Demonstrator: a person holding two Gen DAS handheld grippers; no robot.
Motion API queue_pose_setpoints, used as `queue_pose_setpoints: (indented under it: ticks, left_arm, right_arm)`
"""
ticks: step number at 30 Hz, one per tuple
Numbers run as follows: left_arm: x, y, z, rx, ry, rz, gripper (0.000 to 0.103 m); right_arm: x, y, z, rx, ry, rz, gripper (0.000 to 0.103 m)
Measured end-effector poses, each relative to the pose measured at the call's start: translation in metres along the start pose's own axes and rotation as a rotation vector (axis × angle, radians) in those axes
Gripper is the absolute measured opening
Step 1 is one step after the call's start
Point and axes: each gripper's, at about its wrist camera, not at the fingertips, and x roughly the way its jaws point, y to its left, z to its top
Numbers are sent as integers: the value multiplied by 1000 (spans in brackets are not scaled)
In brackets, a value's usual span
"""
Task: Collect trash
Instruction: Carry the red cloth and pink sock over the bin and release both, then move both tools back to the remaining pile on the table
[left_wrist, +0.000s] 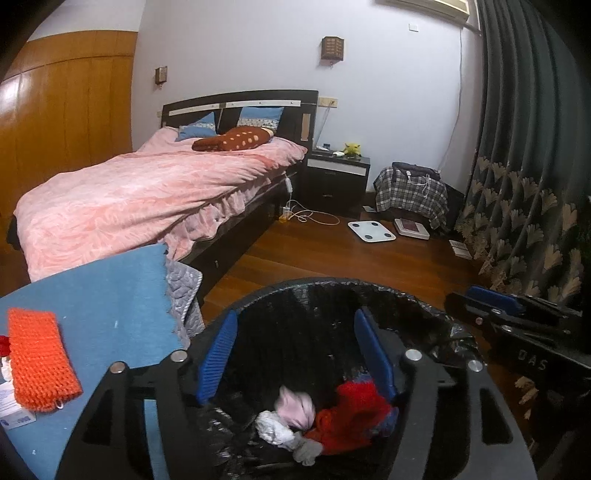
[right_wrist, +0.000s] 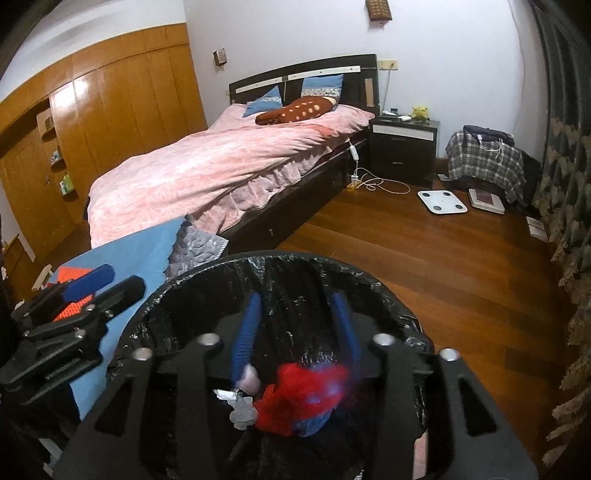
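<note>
Both hand-held grippers hover over a round bin lined with crinkled black plastic film (left_wrist: 332, 295), near the foot of the pink-quilted bed (left_wrist: 140, 192). The left gripper (left_wrist: 295, 354) stands with blue pads wide apart and empty; the right gripper (right_wrist: 295, 332) is likewise parted, nothing pressed between its pads. The trash lies at the bin's bottom: a crumpled red soft wrapper (left_wrist: 351, 413), a pale pink wad (left_wrist: 295, 406) and white and grey scraps (left_wrist: 273, 428). These pieces are probably light, limp and compressible, not fragile; a pinch on any raised fold should hold. The liner looks thin and slippery. An orange knitted cloth (left_wrist: 40, 358) rests on the blue-covered surface (left_wrist: 110, 295) at left.
</note>
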Motion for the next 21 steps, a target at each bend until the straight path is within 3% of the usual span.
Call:
queue_pose_setpoints:
  ticks: [2, 3, 7, 14, 21]
  left_arm:
    - [-6, 9, -1, -4, -5, 23, 70]
    - [-9, 15, -2, -8, -9, 37, 74]
    - [-26, 40, -4, -32, -27, 94, 85]
    - [-56, 87, -13, -99, -49, 197, 91]
    - [-88, 138, -29, -141, -66, 322, 91]
  right_arm:
    - [-4, 0, -1, 7, -19, -7, 87]
    - [-6, 1, -1, 9, -35, -14, 92]
    - [-10, 9, 2, 1, -58, 4, 96]
    - [-8, 41, 8, -18, -53, 52, 97]
    - [3, 100, 14, -77, -45, 132, 97]
